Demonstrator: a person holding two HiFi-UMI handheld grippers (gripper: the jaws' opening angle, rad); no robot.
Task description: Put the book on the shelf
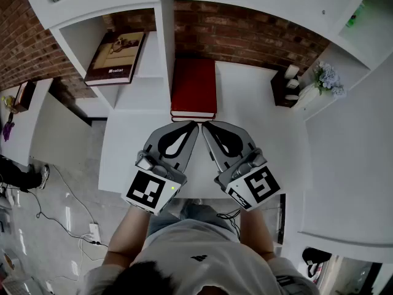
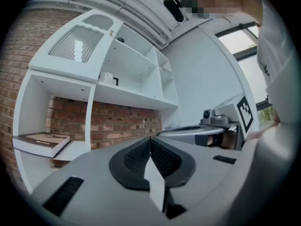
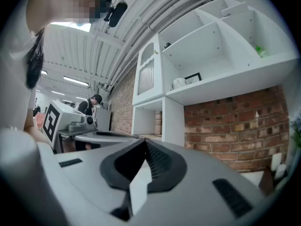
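Thick red hardcover book lies flat on white tabletop. Left tool, right tool side by side, tips just beside book's near edge. Both tools closed, empty.

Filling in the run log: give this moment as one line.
left claw: shut, empty | right claw: shut, empty | red book: flat on desk, at claw tips | brown book: lying on shelf
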